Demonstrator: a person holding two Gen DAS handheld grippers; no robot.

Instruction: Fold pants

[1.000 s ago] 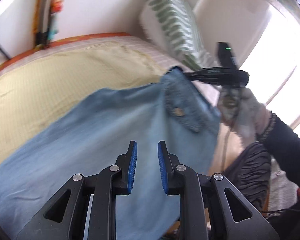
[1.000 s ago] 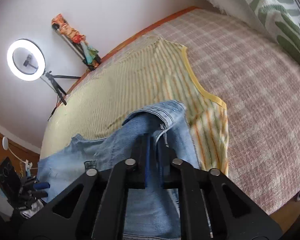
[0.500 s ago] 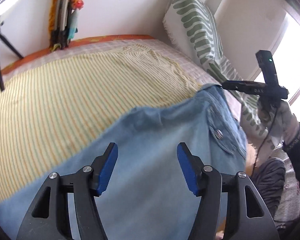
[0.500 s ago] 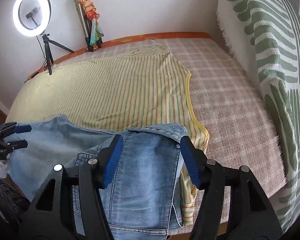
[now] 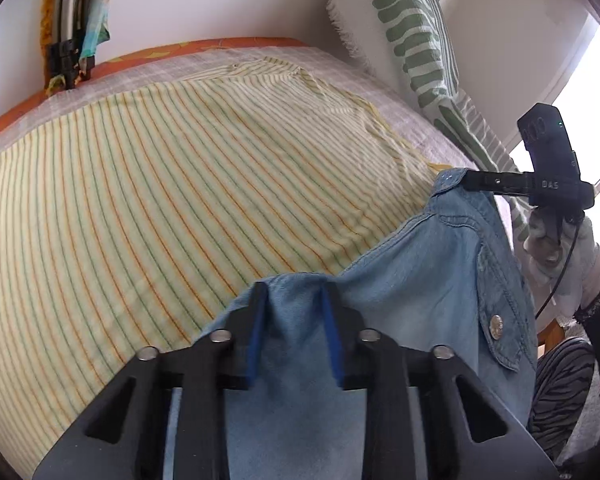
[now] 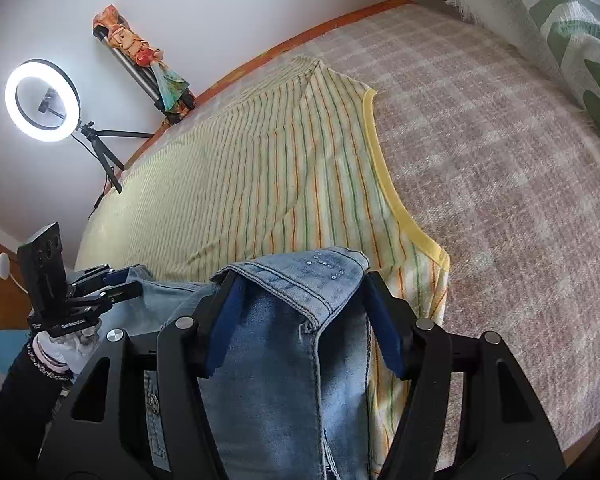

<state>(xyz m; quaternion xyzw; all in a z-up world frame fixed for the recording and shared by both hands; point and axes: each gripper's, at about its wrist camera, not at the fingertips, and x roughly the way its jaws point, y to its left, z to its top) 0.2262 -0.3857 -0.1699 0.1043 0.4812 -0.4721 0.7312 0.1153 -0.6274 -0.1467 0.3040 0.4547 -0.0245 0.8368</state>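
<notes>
The blue denim pants (image 5: 428, 280) lie at the near edge of the bed on a striped yellow cloth (image 5: 179, 184). My left gripper (image 5: 293, 292) has its jaws part closed around a bunched edge of the denim; a gap still shows between the blue pads (image 5: 253, 340). My right gripper (image 6: 300, 308) is open with the waistband corner (image 6: 312, 276) between its pads. In the left wrist view the right gripper (image 5: 476, 180) reaches the waistband corner from the right. In the right wrist view the left gripper (image 6: 115, 284) is at the pants' far left edge.
A green-patterned pillow (image 5: 412, 28) leans against the wall at the bed's head. A checked bedspread (image 6: 500, 180) covers the right part of the bed. A lit ring light on a tripod (image 6: 41, 100) and a bundled stand (image 6: 151, 68) are by the far wall.
The right gripper went from shut on the denim to open. The left gripper opened wide, then narrowed around a bunched edge of the pants. The pants have dropped onto the bed.
</notes>
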